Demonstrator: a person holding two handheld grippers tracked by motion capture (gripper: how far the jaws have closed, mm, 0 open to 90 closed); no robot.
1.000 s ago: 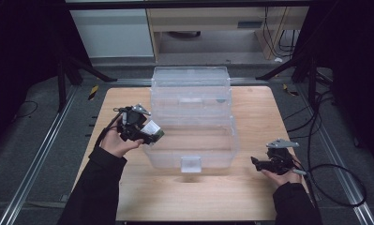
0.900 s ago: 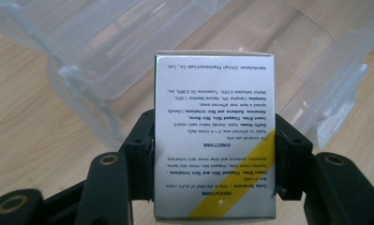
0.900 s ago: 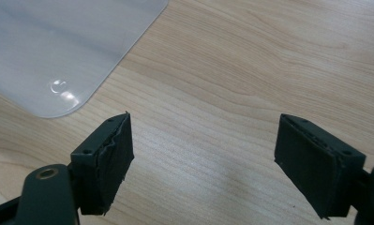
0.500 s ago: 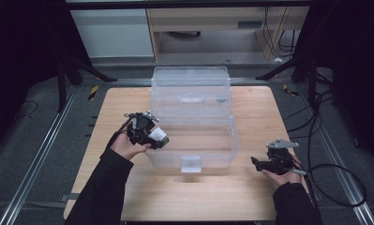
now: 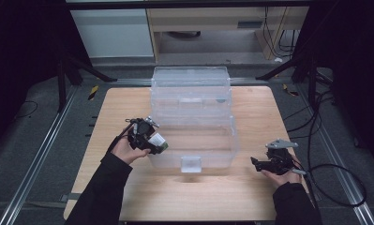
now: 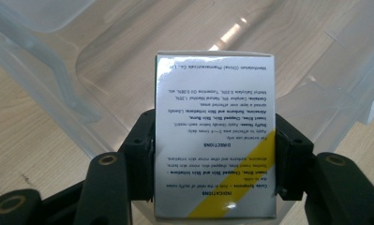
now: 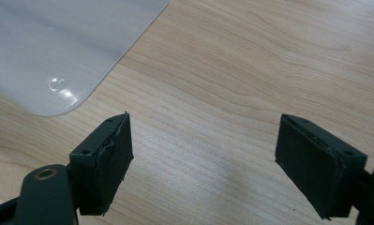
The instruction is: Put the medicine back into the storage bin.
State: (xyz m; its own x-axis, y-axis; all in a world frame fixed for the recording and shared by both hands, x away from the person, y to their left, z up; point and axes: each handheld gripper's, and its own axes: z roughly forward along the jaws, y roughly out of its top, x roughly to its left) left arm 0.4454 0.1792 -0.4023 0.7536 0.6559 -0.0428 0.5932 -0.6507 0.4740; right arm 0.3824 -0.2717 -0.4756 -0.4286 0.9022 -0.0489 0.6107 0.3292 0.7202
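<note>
A small white carton with printed text and a yellow stripe [image 6: 215, 136] sits clamped between both pads of my left gripper [image 6: 215, 159]. In the high view that gripper [image 5: 149, 140] hovers at the left rim of the clear plastic storage box [image 5: 222, 140], with the carton [image 5: 159, 141] poking over the rim into it. The box stands open on the wooden table, its lid [image 5: 190, 84] raised at the back. My right gripper [image 5: 256, 162] rests low on the table right of the box, jaws wide apart with bare wood between them [image 7: 203, 154].
The wooden table [image 5: 128, 108] carries just the box; a corner of the box [image 7: 58, 51] lies at the upper left in the right gripper view. Cables [image 5: 330, 178] trail off the table's right side. Metal rails and dark stands flank the table.
My left gripper has sunk with the carton and shifted slightly toward the box's left rim. The right gripper has stayed put.
</note>
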